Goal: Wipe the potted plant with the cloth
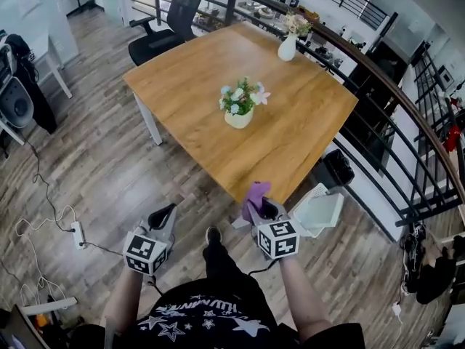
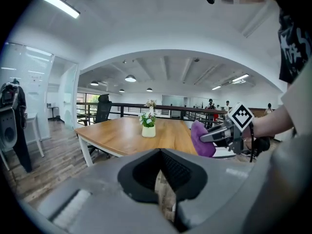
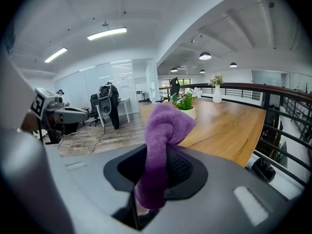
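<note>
A small potted plant (image 1: 240,105) with green leaves and pale flowers in a cream pot stands near the middle of the wooden table (image 1: 290,133); it also shows in the left gripper view as the potted plant (image 2: 148,125) and behind the cloth in the right gripper view (image 3: 186,103). My right gripper (image 1: 263,208) is shut on a purple cloth (image 1: 256,198), which sticks up from its jaws, cloth (image 3: 162,145), just short of the table's near corner. My left gripper (image 1: 164,217) is shut and empty, over the floor to the left of the table.
A white vase of flowers (image 1: 289,42) stands at the table's far edge. A black office chair (image 1: 168,27) is behind the table. A dark railing (image 1: 407,115) runs along the right. Cables and a power strip (image 1: 77,234) lie on the floor at left. A white bin (image 1: 320,211) sits by the table's near corner.
</note>
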Demonstrator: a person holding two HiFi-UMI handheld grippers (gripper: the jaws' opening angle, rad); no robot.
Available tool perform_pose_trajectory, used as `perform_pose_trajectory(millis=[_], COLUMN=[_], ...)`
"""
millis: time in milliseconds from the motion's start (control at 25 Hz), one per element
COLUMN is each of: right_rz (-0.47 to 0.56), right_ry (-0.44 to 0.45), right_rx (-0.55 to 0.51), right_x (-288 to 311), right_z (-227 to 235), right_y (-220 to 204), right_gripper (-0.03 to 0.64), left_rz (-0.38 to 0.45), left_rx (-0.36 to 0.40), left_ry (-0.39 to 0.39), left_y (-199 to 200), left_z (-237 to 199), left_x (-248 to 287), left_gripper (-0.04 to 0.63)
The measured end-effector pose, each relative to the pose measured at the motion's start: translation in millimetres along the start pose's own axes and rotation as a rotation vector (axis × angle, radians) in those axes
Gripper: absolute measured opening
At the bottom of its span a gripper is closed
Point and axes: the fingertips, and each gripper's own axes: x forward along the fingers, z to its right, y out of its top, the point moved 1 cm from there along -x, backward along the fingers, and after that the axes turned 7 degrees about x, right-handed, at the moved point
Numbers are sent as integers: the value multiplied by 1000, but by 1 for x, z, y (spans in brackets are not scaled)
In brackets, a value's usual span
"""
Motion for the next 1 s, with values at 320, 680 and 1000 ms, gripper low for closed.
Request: perform_pose_trajectory(millis=[320,680,1000], right_rz=[-16,1,28], right_ry=[-24,-31,-29], right_rx=[26,61,92], right_x=[55,99,133], right_z=[56,110,150], right_y=[47,91,121], right_gripper=[107,107,107], left_rz=[-17,-34,-38], left_rx=[-28,-37,-35], left_ry=[-6,-27,-29], left_y=[29,53,72], left_z=[-45,-71,-91], left_x=[74,145,194], left_gripper=[-2,-2,-2])
